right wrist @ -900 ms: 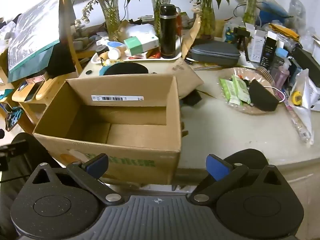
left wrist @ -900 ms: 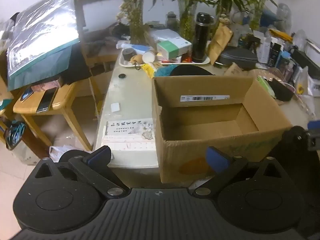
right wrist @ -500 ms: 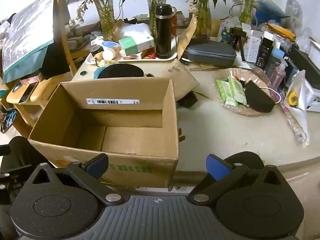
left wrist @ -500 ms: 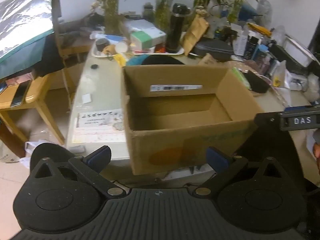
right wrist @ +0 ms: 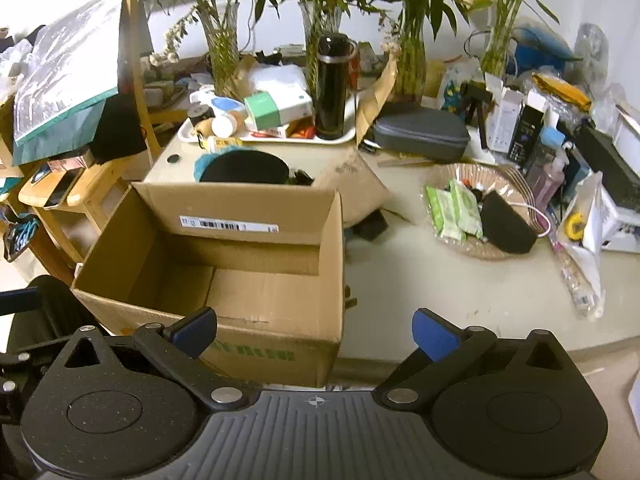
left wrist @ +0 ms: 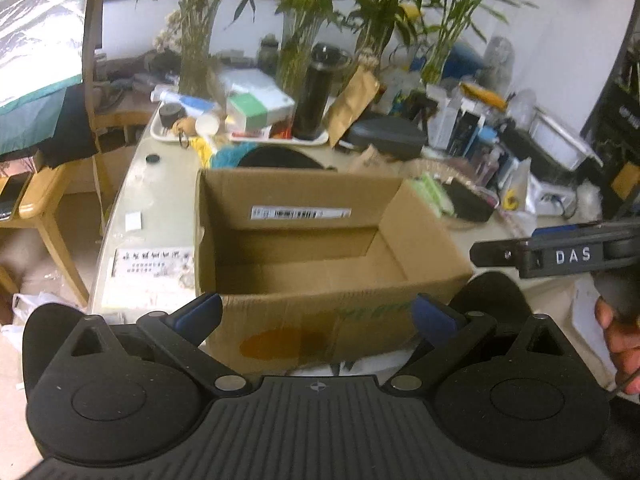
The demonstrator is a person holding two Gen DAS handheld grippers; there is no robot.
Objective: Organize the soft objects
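Note:
An empty brown cardboard box [left wrist: 320, 240] [right wrist: 248, 264] stands open at the table's near edge. Behind it lies a round black soft pad [right wrist: 244, 168] [left wrist: 280, 158] on something teal. A wicker basket [right wrist: 442, 174] to the right holds green packets [right wrist: 452, 212] and a black soft pouch [right wrist: 506, 226]. My left gripper [left wrist: 316, 316] hangs open in front of the box's near wall. My right gripper [right wrist: 314, 332] is open too, over the box's near right corner. Nothing sits between either pair of fingers.
A white tray [right wrist: 272, 138] with a black flask [right wrist: 332, 84], boxes and small jars stands at the back among plant vases. A grey case [right wrist: 420, 138] lies behind the basket. Clutter fills the right side. A wooden side table [left wrist: 36, 200] stands left. A hand [left wrist: 620, 336] grips the other tool at right.
Both grippers have moved forward and slightly up toward the box, which now sits closer and more centred in the left wrist view. Both stay open.

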